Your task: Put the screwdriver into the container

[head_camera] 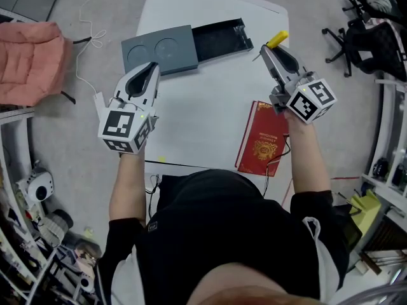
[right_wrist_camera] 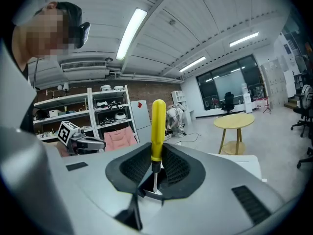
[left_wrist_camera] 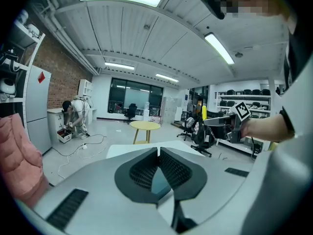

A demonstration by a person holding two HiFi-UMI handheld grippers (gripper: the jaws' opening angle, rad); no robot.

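Observation:
My right gripper is held above the white table's right side, shut on a screwdriver with a yellow handle. In the right gripper view the screwdriver stands upright between the jaws, handle up and metal shaft down. The dark open container lies at the table's far side, left of the right gripper, its grey lid slid off to the left. My left gripper hovers near the lid's near edge, shut with nothing in it. Its jaws meet in the left gripper view.
A red book lies on the white table under my right forearm. A pink padded chair stands at the left, black office chairs at the right. Cables trail on the floor left of the table.

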